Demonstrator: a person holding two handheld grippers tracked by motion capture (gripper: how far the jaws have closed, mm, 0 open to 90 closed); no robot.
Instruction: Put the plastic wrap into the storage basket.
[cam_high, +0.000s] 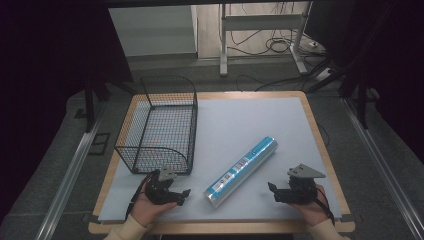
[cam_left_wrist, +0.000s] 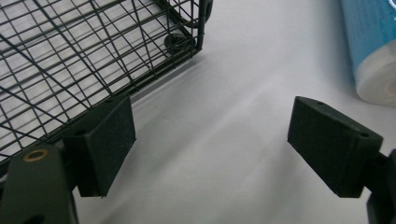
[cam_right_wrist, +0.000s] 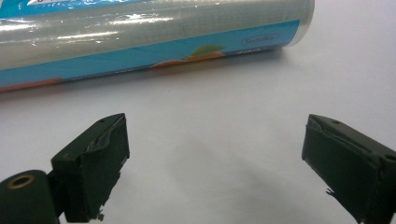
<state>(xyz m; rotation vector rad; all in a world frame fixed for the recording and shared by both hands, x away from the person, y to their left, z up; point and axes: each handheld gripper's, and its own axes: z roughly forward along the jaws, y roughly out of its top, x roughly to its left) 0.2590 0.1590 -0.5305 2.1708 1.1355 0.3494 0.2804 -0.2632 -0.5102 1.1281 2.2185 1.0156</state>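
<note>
A long roll in a blue and clear wrapper (cam_high: 241, 170) lies diagonally on the white mat (cam_high: 240, 120), between my two hands. My left gripper (cam_high: 182, 196) rests low at the front left, jaws wide apart and empty, just in front of the black wire basket (cam_high: 159, 125). In the left gripper view (cam_left_wrist: 212, 149) the basket's corner (cam_left_wrist: 187, 42) is at upper left and the roll's end (cam_left_wrist: 373, 51) at upper right. My right gripper (cam_high: 275, 192) sits at the front right, open and empty. In the right gripper view (cam_right_wrist: 215, 163) the roll (cam_right_wrist: 149, 37) lies across the top, apart from the jaws.
The mat covers a wooden table (cam_high: 320, 145) whose edges show around it. The basket stands empty at the left half. Beyond the table are a metal frame (cam_high: 260, 30) and cables on the floor (cam_high: 280, 47).
</note>
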